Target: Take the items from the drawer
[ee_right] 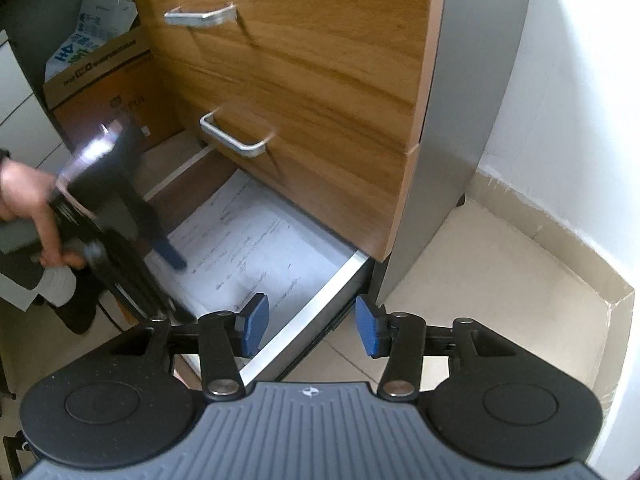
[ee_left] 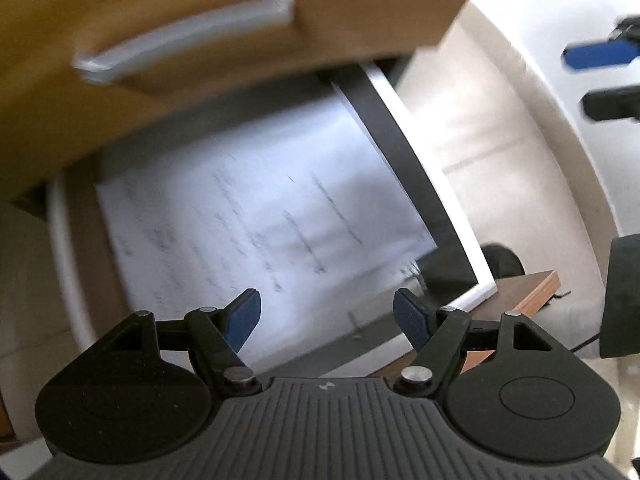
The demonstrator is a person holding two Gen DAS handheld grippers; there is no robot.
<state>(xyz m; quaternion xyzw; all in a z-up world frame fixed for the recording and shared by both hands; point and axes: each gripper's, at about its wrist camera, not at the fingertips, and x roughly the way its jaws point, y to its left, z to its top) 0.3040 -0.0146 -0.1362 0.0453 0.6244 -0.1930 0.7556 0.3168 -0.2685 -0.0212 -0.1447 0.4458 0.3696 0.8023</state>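
1. Cabinet (ee_right: 304, 60): bottom drawer (ee_right: 320, 292) pulled out; closed drawer front (ee_left: 140, 52) overhangs its rear.
2. Paper (ee_left: 248, 208) lies flat in drawer, directly ahead of left tool (ee_left: 326, 320), below it.
3. Left tool released, empty. Judgement: flat sheet, so pinch an edge and slide it forward, clear of the overhang.
4. Right tool (ee_right: 308, 326) released, empty, over drawer's right rail.
5. Box (ee_right: 104, 80) far left; no obstruction.

The writing on the paper (ee_left: 256, 216) is smeared past reading in the left wrist view, and too small in the right. The left gripper (ee_right: 120, 216) is a motion blur (its jaws indistinct). The box (ee_right: 108, 80) is cut by the cabinet (ee_right: 320, 80).
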